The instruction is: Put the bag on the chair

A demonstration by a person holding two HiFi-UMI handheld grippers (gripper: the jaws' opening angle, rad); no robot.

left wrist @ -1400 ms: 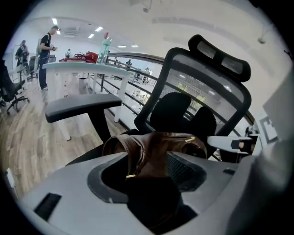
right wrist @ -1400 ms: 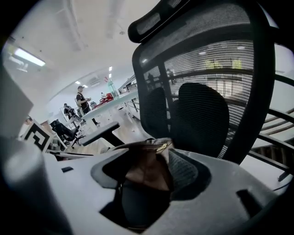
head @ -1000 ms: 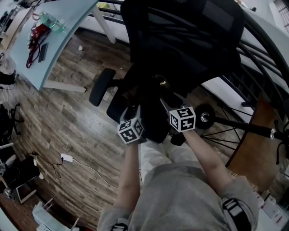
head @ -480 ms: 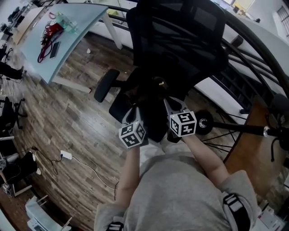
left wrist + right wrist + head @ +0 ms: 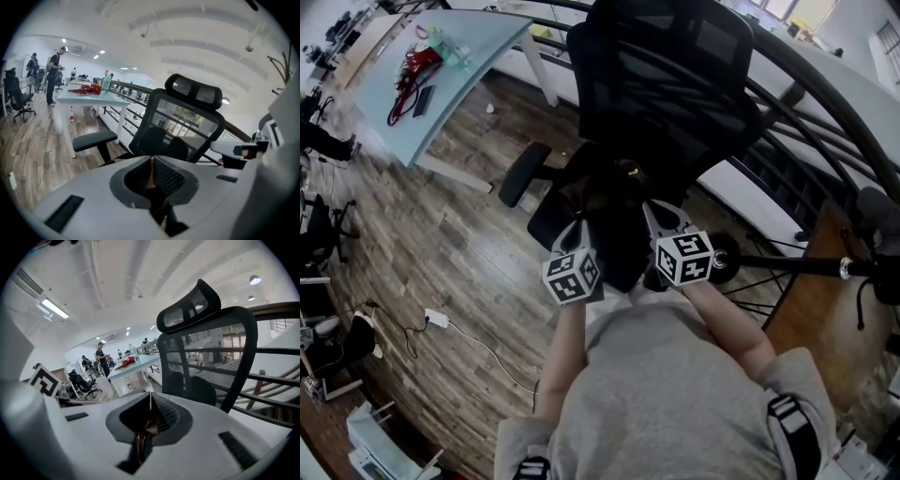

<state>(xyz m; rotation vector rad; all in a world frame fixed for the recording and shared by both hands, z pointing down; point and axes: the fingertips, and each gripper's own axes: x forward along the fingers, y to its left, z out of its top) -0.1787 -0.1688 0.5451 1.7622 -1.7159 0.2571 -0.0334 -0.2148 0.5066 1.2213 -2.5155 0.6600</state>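
Note:
A black mesh office chair (image 5: 666, 84) stands right in front of me. Over the front of its seat hangs a dark bag (image 5: 619, 230) with a small gold fitting, between my two grippers. My left gripper (image 5: 577, 228) holds its left side and my right gripper (image 5: 657, 214) its right side. In the left gripper view the jaws (image 5: 151, 161) are closed with a brown leather strap (image 5: 150, 178) pinched between them, and the chair (image 5: 187, 112) rises just beyond. The right gripper (image 5: 150, 399) is likewise closed on a brown strap (image 5: 139, 441), facing the chair's backrest (image 5: 211, 343).
A pale blue desk (image 5: 441, 84) carrying red items and a bottle stands at the upper left. The chair's armrest (image 5: 517, 173) juts left. A curved railing (image 5: 825, 122) runs on the right. A white charger with cable (image 5: 439, 321) lies on the wood floor. People stand far off (image 5: 55, 70).
Both grippers stay at the bag in front of the chair, their jaws drawn together on its straps. The head view has drifted slightly, so the desk shows further right.

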